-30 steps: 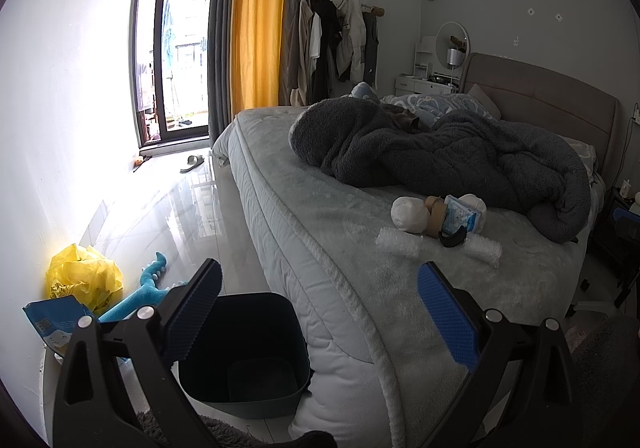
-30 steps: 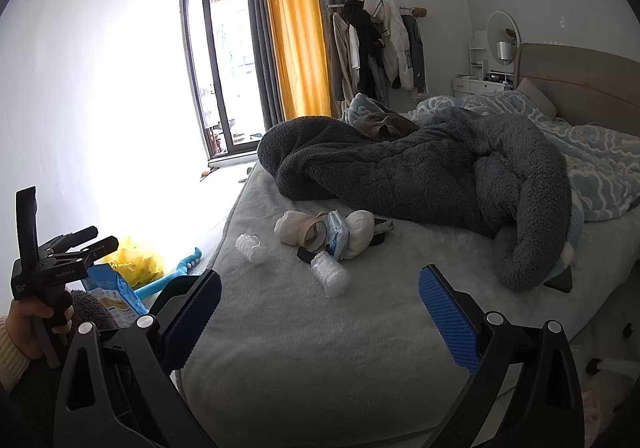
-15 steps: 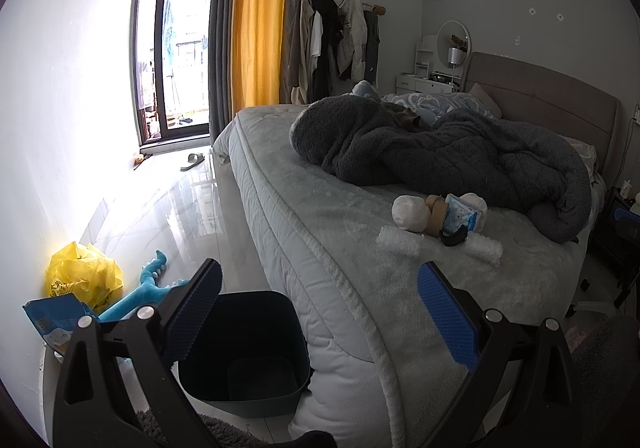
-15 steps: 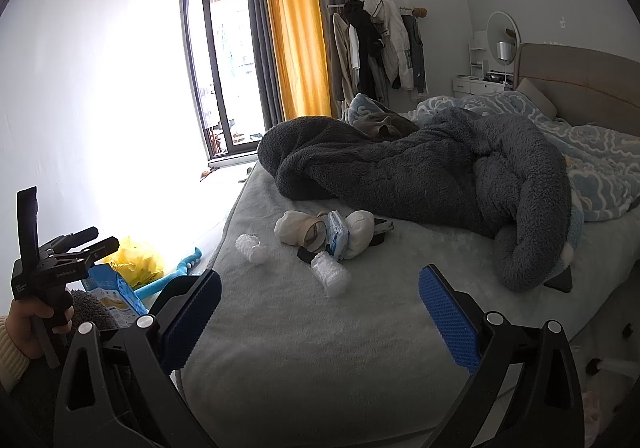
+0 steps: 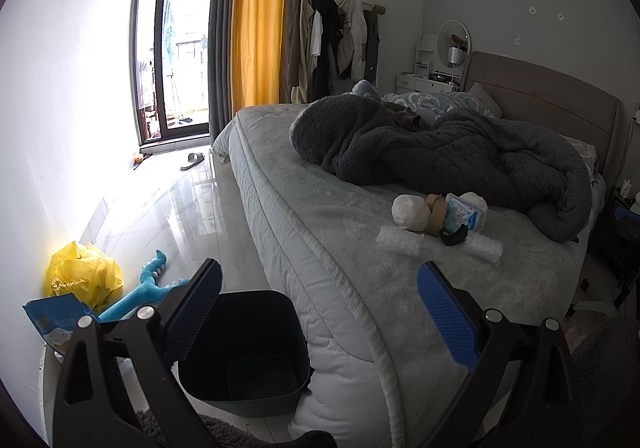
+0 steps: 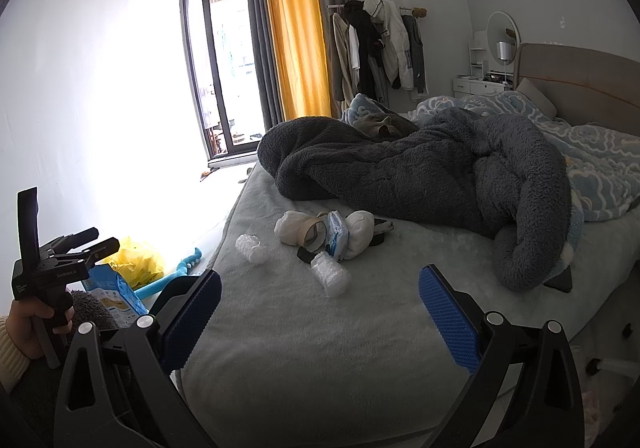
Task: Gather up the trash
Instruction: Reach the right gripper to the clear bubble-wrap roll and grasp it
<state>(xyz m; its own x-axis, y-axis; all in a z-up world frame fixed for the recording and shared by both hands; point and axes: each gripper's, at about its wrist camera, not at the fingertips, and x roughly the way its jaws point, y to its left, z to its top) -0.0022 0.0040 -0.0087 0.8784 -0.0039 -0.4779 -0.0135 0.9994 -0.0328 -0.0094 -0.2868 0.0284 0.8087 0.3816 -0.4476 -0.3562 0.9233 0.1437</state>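
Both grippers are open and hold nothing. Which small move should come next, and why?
Probably move the right gripper forward and down to the nearest bubble-wrap roll on the bed. That gripper is open and empty, and the roll lies loose, almost centred ahead of it, apart from the other trash. The dark bin stands empty on the floor beside the bed, under the open left gripper.

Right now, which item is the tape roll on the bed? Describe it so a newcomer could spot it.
On the grey bed, a small litter cluster lies before the dark fleece blanket. The tape roll leans between a white wad and a blue tissue pack. It alone is a brown ring with an open centre.
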